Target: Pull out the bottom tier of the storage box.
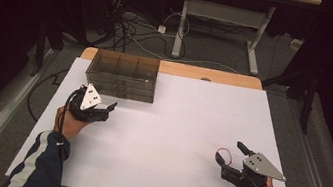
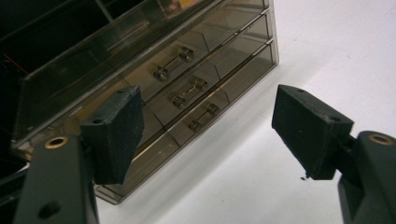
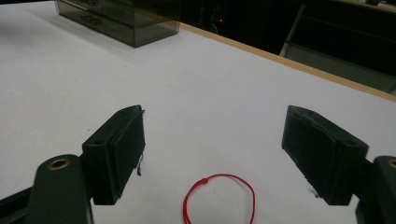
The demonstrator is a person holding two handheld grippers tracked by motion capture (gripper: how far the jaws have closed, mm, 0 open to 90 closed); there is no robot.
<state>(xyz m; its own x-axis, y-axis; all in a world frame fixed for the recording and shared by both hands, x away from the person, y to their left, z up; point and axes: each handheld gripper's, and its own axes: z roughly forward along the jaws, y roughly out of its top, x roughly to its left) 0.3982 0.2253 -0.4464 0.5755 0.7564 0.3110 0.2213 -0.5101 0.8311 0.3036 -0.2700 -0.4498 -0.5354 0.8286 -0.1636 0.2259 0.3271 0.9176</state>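
Note:
A smoky see-through drawer box [image 1: 123,75] stands at the far left of the white table top [image 1: 185,122]. In the left gripper view its front [image 2: 154,93] shows three stacked drawers, each with a small metal handle [image 2: 189,92]. My left gripper [image 1: 106,109] [image 2: 210,126] is open just in front of those drawers, with nothing between its pads. A thin red string loop [image 1: 224,155] [image 3: 219,198] lies flat on the table at the near right. My right gripper [image 1: 231,153] [image 3: 219,149] is open right behind the loop, apart from it.
The wooden table edge [image 1: 208,74] runs along the back. Beyond it are a desk frame [image 1: 181,25] and loose cables [image 1: 129,27] on the floor. The box's open top [image 1: 123,64] is divided into compartments.

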